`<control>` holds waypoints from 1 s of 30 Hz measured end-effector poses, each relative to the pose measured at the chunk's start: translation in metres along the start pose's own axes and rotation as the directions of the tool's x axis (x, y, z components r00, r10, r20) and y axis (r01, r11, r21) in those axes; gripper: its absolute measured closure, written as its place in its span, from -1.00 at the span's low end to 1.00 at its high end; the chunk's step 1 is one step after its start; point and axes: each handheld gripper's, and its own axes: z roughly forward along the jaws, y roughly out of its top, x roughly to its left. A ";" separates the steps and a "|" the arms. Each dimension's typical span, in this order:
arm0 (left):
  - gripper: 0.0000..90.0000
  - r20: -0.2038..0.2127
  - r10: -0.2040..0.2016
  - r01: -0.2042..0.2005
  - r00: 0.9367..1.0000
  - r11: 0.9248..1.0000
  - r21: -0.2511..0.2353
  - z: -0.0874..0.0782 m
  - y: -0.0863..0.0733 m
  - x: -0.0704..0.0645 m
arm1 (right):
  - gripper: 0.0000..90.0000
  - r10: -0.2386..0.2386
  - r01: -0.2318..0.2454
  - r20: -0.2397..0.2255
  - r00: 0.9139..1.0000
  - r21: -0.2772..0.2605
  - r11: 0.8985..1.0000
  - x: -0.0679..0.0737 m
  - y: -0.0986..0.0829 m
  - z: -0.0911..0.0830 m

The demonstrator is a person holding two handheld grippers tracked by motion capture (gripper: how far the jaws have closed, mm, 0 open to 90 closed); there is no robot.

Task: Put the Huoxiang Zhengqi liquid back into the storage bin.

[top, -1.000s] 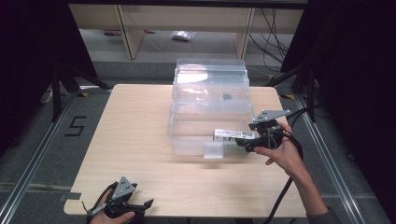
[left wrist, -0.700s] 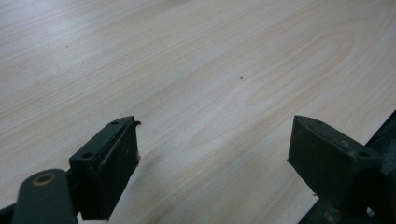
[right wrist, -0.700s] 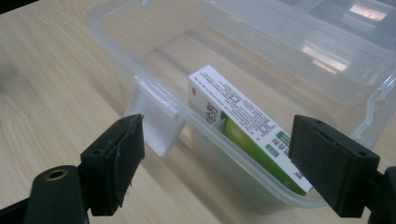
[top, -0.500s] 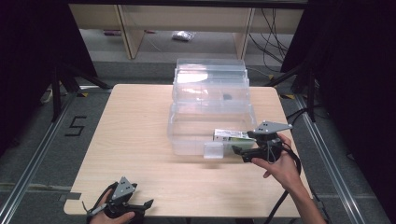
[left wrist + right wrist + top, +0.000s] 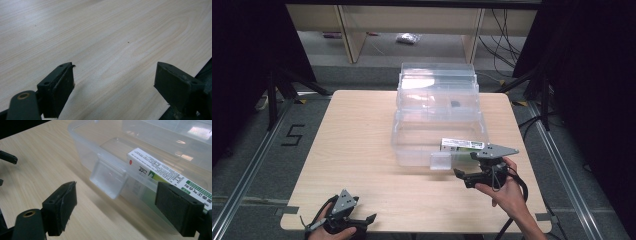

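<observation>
Resting on the clear bin's (image 5: 105, 157) front rim, the carton (image 5: 165, 173) looks light, crushable (thin card); pinch its long sides. Right tool (image 5: 116, 206) gapes empty nearby; left tool (image 5: 113, 87) open over counter (image 5: 100, 37).

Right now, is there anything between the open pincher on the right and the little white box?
Only the clear bin's front wall. In the right gripper view, the white box rests on it, beyond the right gripper.

Clear glossy plastic bin (image 5: 105, 152); matt wood-grain table (image 5: 100, 37).
</observation>
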 end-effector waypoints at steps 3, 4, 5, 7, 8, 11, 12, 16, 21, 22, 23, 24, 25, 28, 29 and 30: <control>-0.66 -0.011 0.000 0.000 1.000 1.000 0.008 0.000 0.001 -0.001 | -0.60 -0.004 0.004 0.019 1.000 -0.015 1.000 0.001 -0.004 0.001; -0.66 -0.012 0.003 -0.003 1.000 1.000 0.005 0.000 0.000 0.000 | -0.60 -0.013 0.014 0.016 1.000 -0.017 1.000 0.001 -0.006 0.002; -0.66 -0.006 -0.007 0.007 1.000 1.000 -0.003 0.000 0.000 -0.001 | -0.60 0.001 -0.001 0.016 1.000 -0.005 1.000 0.002 -0.007 0.001; -0.66 -0.004 0.001 -0.001 1.000 1.000 0.016 -0.001 0.001 -0.001 | -0.60 -0.022 0.023 0.019 1.000 -0.010 1.000 0.002 -0.009 0.002; -0.66 -0.006 -0.002 0.002 1.000 1.000 0.007 0.000 0.001 -0.001 | -0.60 0.019 -0.019 0.015 1.000 0.002 1.000 0.005 -0.011 0.001; -0.66 -0.017 -0.003 0.003 1.000 1.000 0.001 0.000 0.001 -0.001 | -0.60 -0.002 0.003 0.021 1.000 -0.011 1.000 0.004 -0.015 0.001; -0.66 -0.016 -0.003 0.003 1.000 1.000 0.002 0.000 0.001 -0.001 | -0.60 -0.012 0.012 0.021 1.000 -0.005 1.000 0.005 -0.016 0.001; -0.66 -0.012 0.002 -0.002 1.000 1.000 0.001 0.000 0.000 -0.001 | -0.61 0.017 -0.017 0.018 1.000 0.000 1.000 0.007 -0.022 0.000; -0.66 0.000 0.004 -0.004 1.000 1.000 0.001 0.000 0.000 -0.001 | -0.59 0.032 -0.031 0.034 0.999 -0.012 0.999 0.009 -0.031 -0.002; -0.66 -0.003 0.001 -0.001 1.000 1.000 0.002 0.000 0.000 -0.001 | -0.59 0.051 -0.050 0.029 0.998 -0.007 0.999 0.010 -0.032 -0.003; -0.66 -0.004 0.000 0.000 1.000 1.000 -0.001 0.000 0.001 -0.002 | -0.59 0.023 -0.022 0.035 0.999 -0.018 1.000 0.007 -0.034 -0.002; -0.66 -0.002 0.002 -0.002 1.000 1.000 -0.002 0.000 0.001 -0.002 | -0.59 0.057 -0.057 0.030 0.998 -0.005 0.998 0.010 -0.036 -0.003; -0.66 0.000 0.002 -0.002 1.000 1.000 -0.001 0.000 0.001 -0.002 | -0.59 0.031 -0.031 0.031 0.999 -0.007 0.999 0.008 -0.036 -0.002; -0.66 -0.003 -0.001 0.001 1.000 1.000 -0.001 0.000 0.001 -0.001 | -0.60 0.054 -0.054 0.024 0.998 -0.004 0.999 0.009 -0.040 -0.003; -0.66 -0.011 -0.003 0.003 1.000 1.000 -0.003 0.001 0.000 -0.001 | -0.60 0.052 -0.052 0.018 0.998 0.005 0.999 0.009 -0.042 -0.004; -0.66 -0.007 0.000 0.000 1.000 1.000 0.000 0.001 0.000 -0.001 | -0.60 0.064 -0.064 0.021 0.998 -0.004 0.998 0.009 -0.044 -0.003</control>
